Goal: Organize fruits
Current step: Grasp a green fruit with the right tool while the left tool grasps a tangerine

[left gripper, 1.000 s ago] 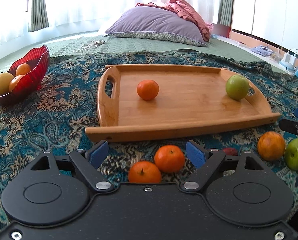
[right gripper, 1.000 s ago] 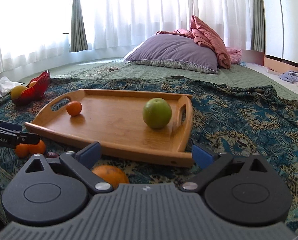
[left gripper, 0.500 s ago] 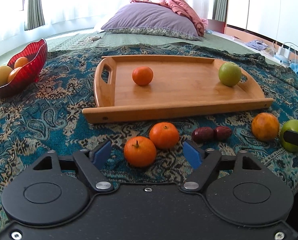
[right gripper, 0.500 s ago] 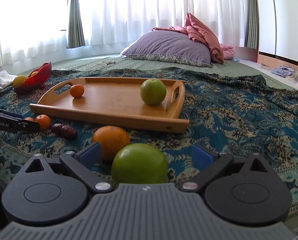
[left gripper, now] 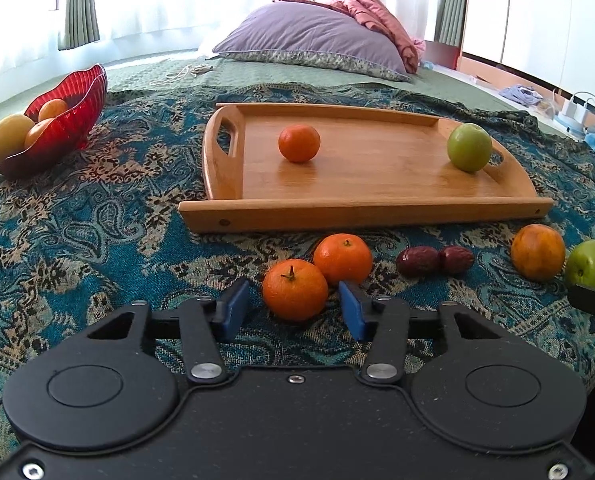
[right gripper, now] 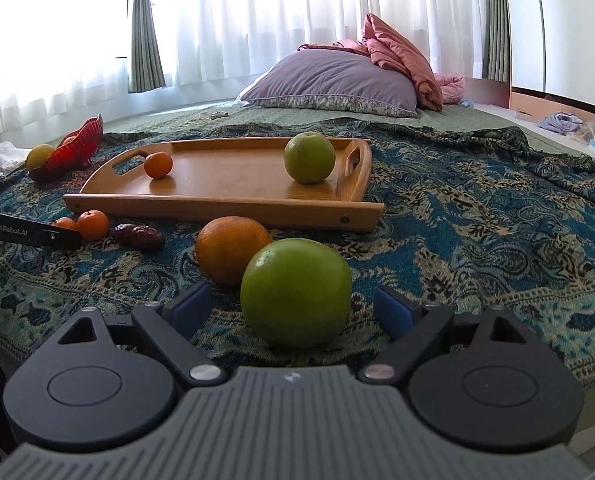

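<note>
On the patterned bedspread (left gripper: 97, 232), the left gripper (left gripper: 293, 310) closes its fingers around a stemmed mandarin (left gripper: 295, 290), untouched; the right gripper (right gripper: 293, 306) narrows around a green apple (right gripper: 296, 292), gaps both sides, tray (left gripper: 361, 210) at twelve o'clock.

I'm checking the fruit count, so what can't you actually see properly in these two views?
- Red bowl, both views: its wall hides part of the fruit inside.
- Near tangerine, right view: left gripper's finger covers most of it.
- Green apple, left view: cut by the right edge.
- Dates, right view: too small to count.
</note>
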`<state>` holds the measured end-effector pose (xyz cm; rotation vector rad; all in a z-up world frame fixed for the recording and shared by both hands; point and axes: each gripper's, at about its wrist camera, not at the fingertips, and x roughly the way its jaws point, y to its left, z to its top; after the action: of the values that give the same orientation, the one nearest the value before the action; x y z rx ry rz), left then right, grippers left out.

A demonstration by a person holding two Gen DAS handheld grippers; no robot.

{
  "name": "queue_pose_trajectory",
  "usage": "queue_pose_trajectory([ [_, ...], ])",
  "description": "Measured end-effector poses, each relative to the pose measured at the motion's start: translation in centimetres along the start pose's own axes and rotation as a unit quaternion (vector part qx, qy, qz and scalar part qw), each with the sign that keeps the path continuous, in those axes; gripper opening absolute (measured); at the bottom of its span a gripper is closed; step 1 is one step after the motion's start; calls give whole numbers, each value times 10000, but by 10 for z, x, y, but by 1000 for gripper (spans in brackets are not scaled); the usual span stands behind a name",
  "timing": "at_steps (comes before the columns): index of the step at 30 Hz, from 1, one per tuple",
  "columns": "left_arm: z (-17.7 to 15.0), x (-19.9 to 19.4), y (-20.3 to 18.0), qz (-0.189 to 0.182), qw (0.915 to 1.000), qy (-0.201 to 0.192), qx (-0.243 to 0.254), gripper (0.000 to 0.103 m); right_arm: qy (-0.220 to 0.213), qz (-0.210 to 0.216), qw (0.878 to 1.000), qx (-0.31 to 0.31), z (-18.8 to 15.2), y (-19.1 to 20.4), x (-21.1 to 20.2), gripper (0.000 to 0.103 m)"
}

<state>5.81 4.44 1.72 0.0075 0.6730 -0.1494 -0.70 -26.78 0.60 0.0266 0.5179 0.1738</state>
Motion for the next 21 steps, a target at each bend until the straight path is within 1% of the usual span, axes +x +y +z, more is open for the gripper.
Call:
queue_pose_trajectory([
  [3,0,-1,1,10,10000,-35,-58,45,-18,8,10000,4,0,1,-2,86],
  [5,0,-1,1,15,10000,-50,-83,45,-44,15,10000,-4,0,2,-4,80],
  [9,-2,1,1,36,10000,-44,-73,44,-76,-3,10000,20,1,3,-5,73],
  [10,-2,1,0,32,10000,-49,-67,42,-83,-10,10000,41,1,3,-5,70],
  [12,-2,1,-1,-8,10000,-54,-36,33,-104,-48,9999,84,2,2,-5,65],
  [13,-1,1,-1,4,10000,-57,-26,32,-122,-86,9998,98,2,2,-6,61],
  [14,-1,1,-1,13,10000,-61,-26,32,-130,-102,9998,106,2,1,-6,59],
  [17,-1,0,-2,118,9999,-117,-43,32,-175,-129,9996,180,3,1,-6,59],
  [21,7,-2,-5,232,9994,-247,113,32,-302,-173,9988,355,9,-1,-9,59],
])
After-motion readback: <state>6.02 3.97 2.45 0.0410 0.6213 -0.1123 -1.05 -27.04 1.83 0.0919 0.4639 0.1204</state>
